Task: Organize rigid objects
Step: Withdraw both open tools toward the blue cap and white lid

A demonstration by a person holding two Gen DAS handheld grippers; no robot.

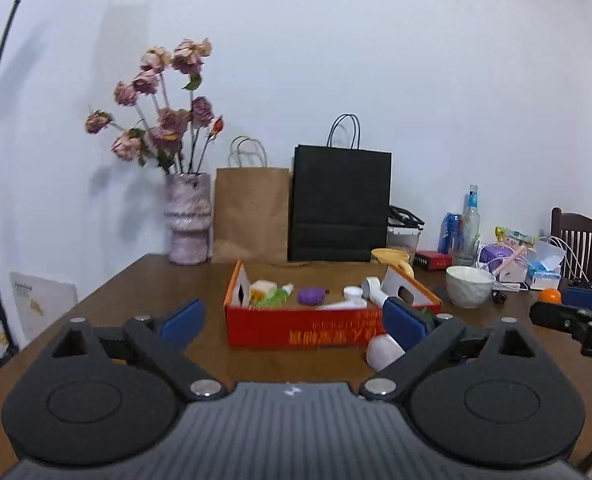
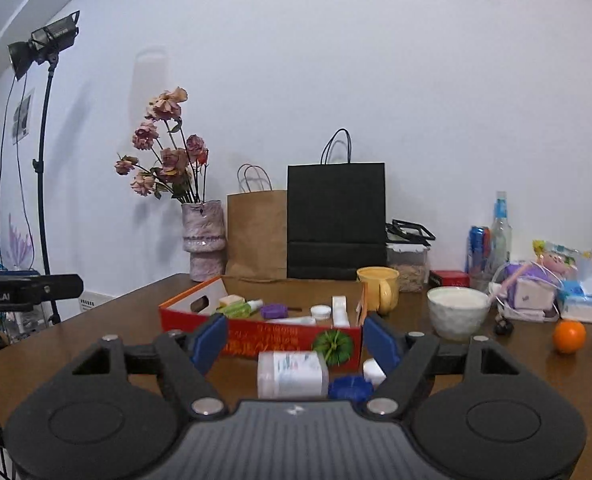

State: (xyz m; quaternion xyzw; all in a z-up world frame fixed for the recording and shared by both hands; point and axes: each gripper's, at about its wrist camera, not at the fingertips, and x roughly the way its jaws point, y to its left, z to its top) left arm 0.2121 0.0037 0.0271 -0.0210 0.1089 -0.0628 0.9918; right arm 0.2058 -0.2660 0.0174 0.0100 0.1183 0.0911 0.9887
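I am holding both grippers released — left gripper [image 1: 296, 322], right gripper [image 2: 297, 344] — facing the red box [image 1: 296, 330] mid-frame on the bench [image 1: 136, 284].

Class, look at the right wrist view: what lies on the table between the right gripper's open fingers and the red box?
In the right wrist view, a white bottle with a blue cap lies on its side between the right gripper and the red box.

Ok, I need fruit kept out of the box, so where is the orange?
The round orange fruit lies on the brown wooden table, far right in the right wrist view, right of the white ceramic bowl, outside the red cardboard box.
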